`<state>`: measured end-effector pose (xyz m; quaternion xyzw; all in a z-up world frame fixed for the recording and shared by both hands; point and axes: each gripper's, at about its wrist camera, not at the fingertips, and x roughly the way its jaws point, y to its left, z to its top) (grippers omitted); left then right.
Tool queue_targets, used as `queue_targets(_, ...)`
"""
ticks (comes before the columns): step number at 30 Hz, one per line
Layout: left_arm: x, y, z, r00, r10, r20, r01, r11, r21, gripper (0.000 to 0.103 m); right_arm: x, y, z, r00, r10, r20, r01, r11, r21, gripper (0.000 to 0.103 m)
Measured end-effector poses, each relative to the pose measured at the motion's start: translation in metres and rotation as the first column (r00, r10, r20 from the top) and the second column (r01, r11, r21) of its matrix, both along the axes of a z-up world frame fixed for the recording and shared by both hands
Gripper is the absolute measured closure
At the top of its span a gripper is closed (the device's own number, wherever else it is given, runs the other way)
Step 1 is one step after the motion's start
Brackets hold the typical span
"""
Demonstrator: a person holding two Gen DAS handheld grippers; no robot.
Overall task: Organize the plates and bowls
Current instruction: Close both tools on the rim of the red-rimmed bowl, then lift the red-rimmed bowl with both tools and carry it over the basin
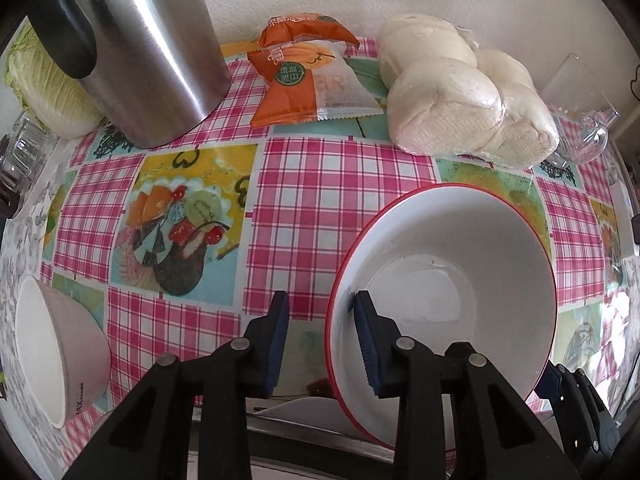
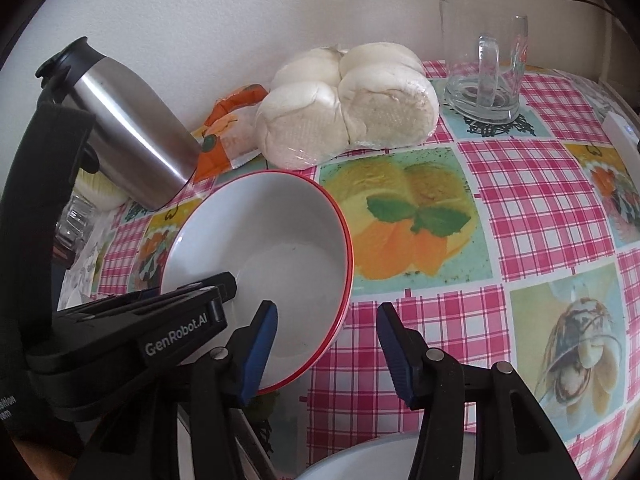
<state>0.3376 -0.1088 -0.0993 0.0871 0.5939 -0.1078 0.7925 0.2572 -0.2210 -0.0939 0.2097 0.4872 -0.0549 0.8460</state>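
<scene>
A white bowl with a red rim (image 1: 460,264) sits on the chequered tablecloth (image 1: 320,184). My left gripper (image 1: 322,300) straddles its left rim, one pad inside against the wall and the other outside, a gap away from the rim. In the right wrist view the same bowl (image 2: 280,240) has my right gripper (image 2: 327,308) astride its near right rim, jaws wide, pads not pressing. The left gripper (image 2: 224,284) shows at the bowl's left edge. A small white bowl (image 1: 52,352) stands at the lower left. Another white dish rim (image 2: 380,456) shows at the bottom, mostly hidden.
A steel flask (image 1: 152,48) stands at the back left beside a cabbage (image 1: 44,80). Orange snack packets (image 1: 304,80) and wrapped white buns (image 1: 460,96) lie along the wall. A glass mug (image 2: 484,60) stands at the back right. Bare tablecloth lies right of the bowl.
</scene>
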Motion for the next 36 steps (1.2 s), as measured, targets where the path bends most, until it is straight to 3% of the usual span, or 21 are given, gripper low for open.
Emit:
queue_targets(4, -0.003, -0.006, -0.003, 1.0, -0.006, -0.002, 0.006, 1.0, -0.006, 0.076, 0.001, 0.003, -0.001, 1.0, 0.003, -0.001, -0.003, 1.0, -0.004, 0.051)
queue_targets(8, -0.008, -0.011, -0.002, 1.0, -0.024, 0.001, 0.024, 1.0, -0.019, 0.088, 0.003, 0.007, 0.001, 1.0, 0.02, 0.011, -0.02, 1.0, -0.003, 0.059)
queue_targets(16, -0.019, -0.022, 0.008, 0.996, -0.061, 0.061, 0.062, 0.998, -0.011, 0.089, -0.003, 0.0, 0.0, 1.0, -0.012, 0.017, 0.012, 1.0, -0.005, 0.072)
queue_targets(29, -0.03, -0.029, 0.033, 0.986, -0.094, 0.138, 0.098, 0.995, -0.021, 0.089, -0.009, -0.007, 0.008, 0.998, -0.028, 0.051, 0.027, 1.0, 0.004, 0.073)
queue_targets(36, -0.029, -0.038, 0.027, 0.982, -0.111, 0.15, 0.118, 0.992, -0.041, 0.089, -0.012, -0.016, 0.006, 0.998, -0.046, 0.049, 0.046, 0.999, 0.002, 0.073)
